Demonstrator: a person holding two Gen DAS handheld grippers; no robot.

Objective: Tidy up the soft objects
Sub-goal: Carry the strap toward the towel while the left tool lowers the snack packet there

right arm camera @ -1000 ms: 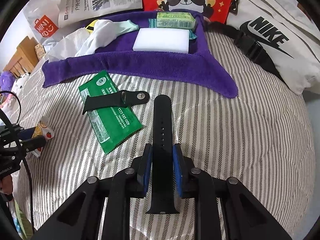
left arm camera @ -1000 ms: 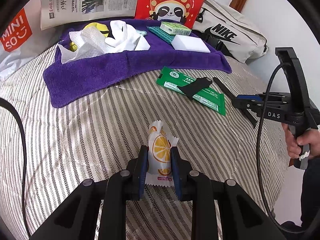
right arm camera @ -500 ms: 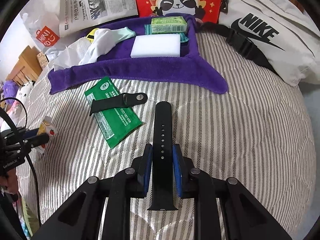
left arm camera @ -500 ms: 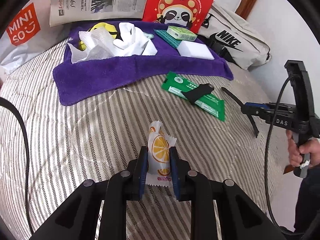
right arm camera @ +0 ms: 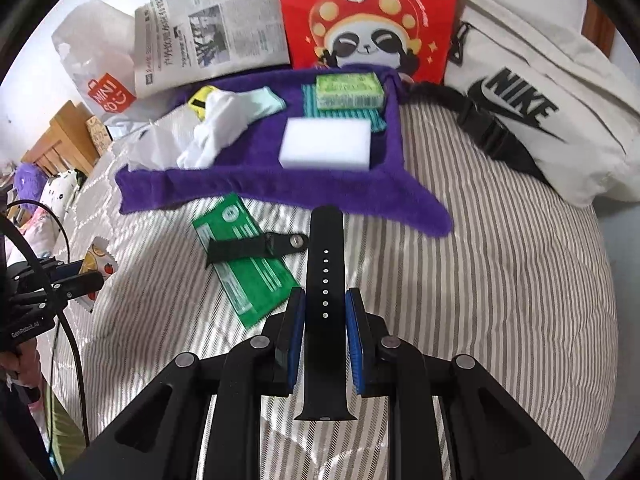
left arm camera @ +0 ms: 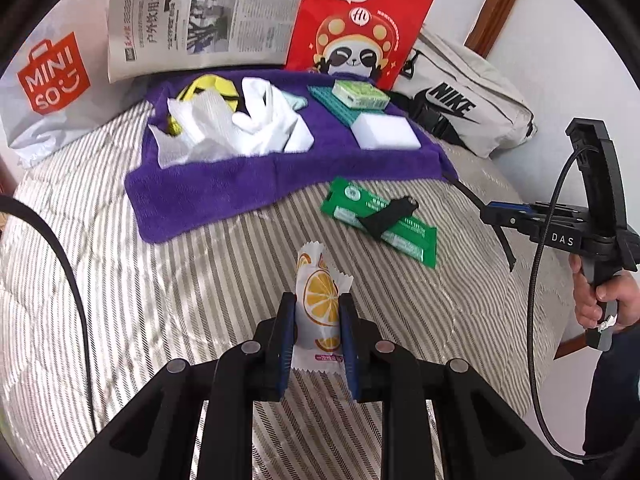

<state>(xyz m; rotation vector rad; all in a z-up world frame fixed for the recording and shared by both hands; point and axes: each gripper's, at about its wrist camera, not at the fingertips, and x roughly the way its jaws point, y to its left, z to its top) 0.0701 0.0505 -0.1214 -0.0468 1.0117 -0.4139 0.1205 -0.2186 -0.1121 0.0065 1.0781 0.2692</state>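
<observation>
Candy packet [left arm camera: 320, 312] and strap [right arm camera: 325, 300] sit clamped between fingers [left arm camera: 285, 340].

Bright even daylight, soft shadows, strong fisheye warp, dark vignette corners, slight motion blur

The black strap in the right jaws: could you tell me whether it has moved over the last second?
Yes. The black strap has risen off the striped bedding, its tip now nearing the purple towel.

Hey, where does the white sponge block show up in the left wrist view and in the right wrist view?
Left wrist view: white sponge block sits upper right of centre, on the purple towel's right end.
Right wrist view: white sponge block sits just above centre, on the purple towel.
Shared landmark: the red panda bag stands behind the towel.
</observation>
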